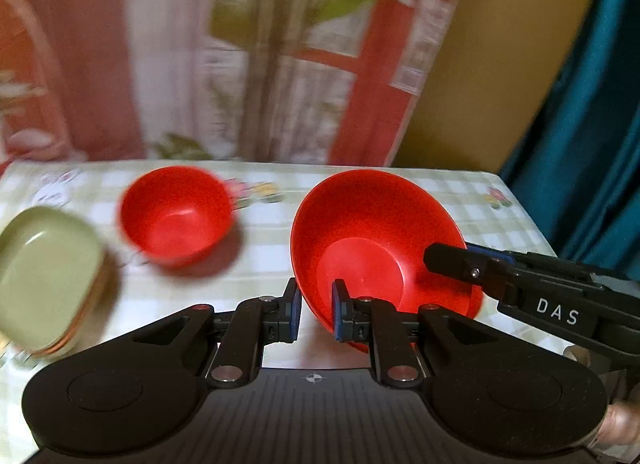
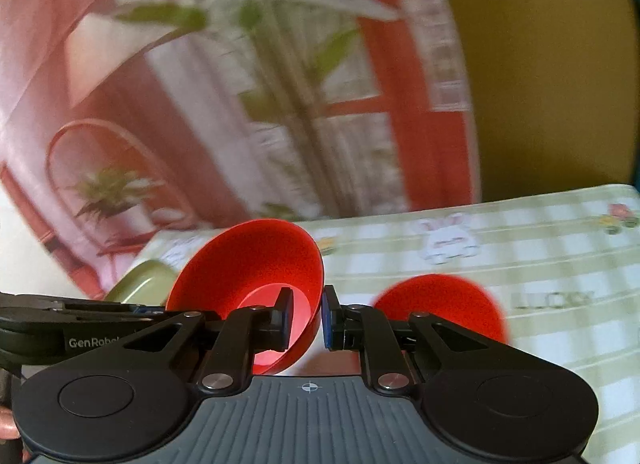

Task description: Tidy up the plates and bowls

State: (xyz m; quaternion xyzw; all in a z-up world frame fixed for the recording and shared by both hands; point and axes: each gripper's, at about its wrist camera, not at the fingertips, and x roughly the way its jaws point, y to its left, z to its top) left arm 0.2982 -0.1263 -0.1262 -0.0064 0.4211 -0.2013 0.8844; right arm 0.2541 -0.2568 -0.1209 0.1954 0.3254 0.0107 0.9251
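Note:
A wide red bowl (image 1: 376,248) hangs tilted above the table, held by both grippers. My left gripper (image 1: 317,312) is shut on its near rim, one pad inside and one outside. The right gripper (image 1: 448,256) comes in from the right and clamps the opposite rim. In the right wrist view the same red bowl (image 2: 248,260) sits between the pads of the right gripper (image 2: 307,318), and the left gripper (image 2: 154,308) reaches it from the left. A smaller red bowl (image 1: 176,215) (image 2: 440,304) stands on the table. A stack of green plates (image 1: 48,276) (image 2: 144,284) lies to its left.
The table (image 1: 280,248) wears a green checked cloth (image 2: 560,264) with cartoon prints. A printed backdrop of plants and red frames (image 1: 280,63) hangs behind it. Teal fabric (image 1: 592,143) hangs past the table's right edge. A hand (image 1: 620,420) shows at the lower right.

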